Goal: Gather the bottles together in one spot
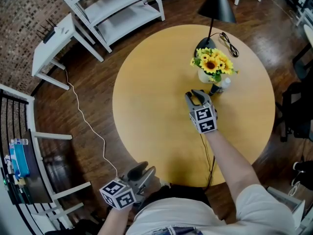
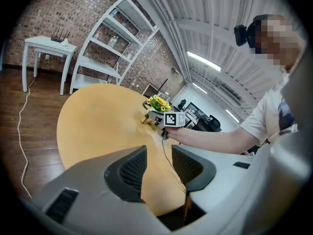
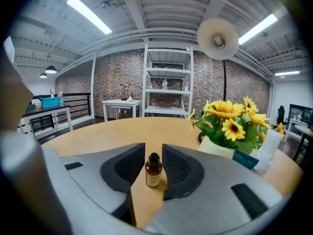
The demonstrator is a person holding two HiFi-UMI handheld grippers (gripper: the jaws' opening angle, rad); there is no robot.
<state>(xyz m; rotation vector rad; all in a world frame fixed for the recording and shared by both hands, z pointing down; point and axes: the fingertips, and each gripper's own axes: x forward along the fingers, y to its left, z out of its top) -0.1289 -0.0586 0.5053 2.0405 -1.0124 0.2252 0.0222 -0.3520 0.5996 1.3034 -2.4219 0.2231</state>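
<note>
Right gripper view is showing the right tool with its jaws spread, and a small brown bottle is standing upright on the round yellow bench between the pads, neither pad visibly pressing on it. A pot of sunflowers is sitting just to its right, with a clear plastic bottle beside the pot. The left tool is hovering off the bench's near edge, jaws apart with nothing between them.
</note>
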